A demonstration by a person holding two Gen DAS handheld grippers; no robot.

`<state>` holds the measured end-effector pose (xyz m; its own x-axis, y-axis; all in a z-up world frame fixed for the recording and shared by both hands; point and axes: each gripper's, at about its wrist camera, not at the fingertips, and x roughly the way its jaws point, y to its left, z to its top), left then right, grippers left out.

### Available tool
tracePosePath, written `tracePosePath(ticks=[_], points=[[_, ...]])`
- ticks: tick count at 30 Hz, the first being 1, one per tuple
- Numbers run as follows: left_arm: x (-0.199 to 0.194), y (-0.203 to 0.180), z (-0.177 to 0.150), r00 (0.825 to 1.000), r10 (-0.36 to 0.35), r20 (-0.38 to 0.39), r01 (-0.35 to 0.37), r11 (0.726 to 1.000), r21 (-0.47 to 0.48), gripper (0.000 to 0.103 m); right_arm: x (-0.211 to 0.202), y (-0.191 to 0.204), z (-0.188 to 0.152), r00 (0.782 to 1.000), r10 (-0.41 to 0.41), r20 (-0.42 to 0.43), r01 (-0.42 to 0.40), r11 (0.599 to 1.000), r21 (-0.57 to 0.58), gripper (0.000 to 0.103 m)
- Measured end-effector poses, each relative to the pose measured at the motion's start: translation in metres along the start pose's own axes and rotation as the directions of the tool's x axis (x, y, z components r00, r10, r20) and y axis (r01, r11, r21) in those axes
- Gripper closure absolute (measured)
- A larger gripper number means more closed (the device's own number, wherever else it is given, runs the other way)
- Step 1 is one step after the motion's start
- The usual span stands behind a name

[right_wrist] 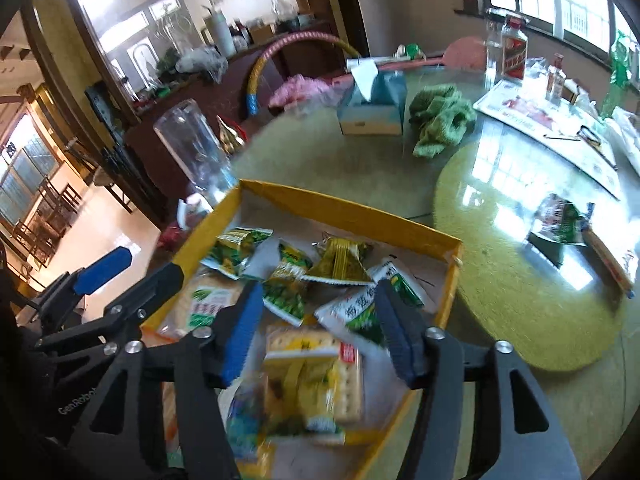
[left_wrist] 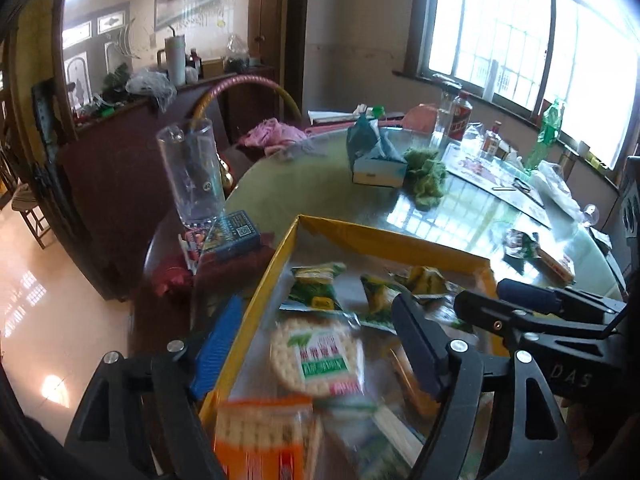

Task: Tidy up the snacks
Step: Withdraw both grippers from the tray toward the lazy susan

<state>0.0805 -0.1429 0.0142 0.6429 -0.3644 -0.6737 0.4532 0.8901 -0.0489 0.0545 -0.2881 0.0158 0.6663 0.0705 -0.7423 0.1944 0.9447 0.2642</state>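
Note:
A yellow cardboard box (left_wrist: 384, 236) (right_wrist: 344, 206) on the glass table holds several snack packets: green packets (left_wrist: 316, 284) (right_wrist: 340, 260), a round cracker pack (left_wrist: 320, 356) and an orange cracker pack (left_wrist: 264, 436). My left gripper (left_wrist: 316, 348) is open above the box, its fingers straddling the left wall. My right gripper (right_wrist: 320, 332) is open over a yellow-green square cracker pack (right_wrist: 316, 380) lying in the box, not gripping it. The right gripper also shows in the left wrist view (left_wrist: 472, 300). A green packet (right_wrist: 560, 224) (left_wrist: 524, 244) lies on the table, right of the box.
A tall clear glass (left_wrist: 192, 172) (right_wrist: 196, 148) and a blue card box (left_wrist: 236, 232) stand left of the yellow box. A tissue box (right_wrist: 372, 104), green cloth (right_wrist: 440, 120), bottles (right_wrist: 512, 52) and papers (right_wrist: 552, 128) sit farther back.

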Motion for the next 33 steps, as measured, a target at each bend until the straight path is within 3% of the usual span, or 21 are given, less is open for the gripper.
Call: tracePosePath(ticks=[6, 20, 24, 27, 33], points=[[-0.025, -0.012, -0.012, 1.000, 0.016, 0.020, -0.017, 1.000, 0.025, 0.025, -0.037, -0.005, -0.021, 0.999, -0.014, 0.038, 0.014, 1.000, 0.006, 0.037], [-0.059, -0.034, -0.019, 0.997, 0.039, 0.061, -0.042, 0.998, 0.049, 0.025, -0.066, -0.025, -0.045, 0.999, -0.025, 0.043, 0.025, 1.000, 0.007, 0.036], [-0.059, -0.043, -0.022, 0.999, 0.024, 0.043, -0.026, 0.999, 0.036, 0.025, -0.077, -0.038, -0.048, 0.998, -0.013, 0.058, 0.013, 1.000, 0.012, 0.035], [-0.053, -0.051, -0.023, 1.000, 0.002, 0.011, -0.002, 1.000, 0.014, 0.025, -0.084, -0.050, -0.049, 0.998, 0.003, 0.070, -0.003, 1.000, -0.001, 0.029], [-0.039, -0.077, -0.027, 0.998, -0.042, -0.056, 0.043, 0.999, 0.000, 0.025, -0.096, -0.097, -0.052, 0.998, 0.044, 0.050, -0.045, 0.999, 0.011, 0.026]])
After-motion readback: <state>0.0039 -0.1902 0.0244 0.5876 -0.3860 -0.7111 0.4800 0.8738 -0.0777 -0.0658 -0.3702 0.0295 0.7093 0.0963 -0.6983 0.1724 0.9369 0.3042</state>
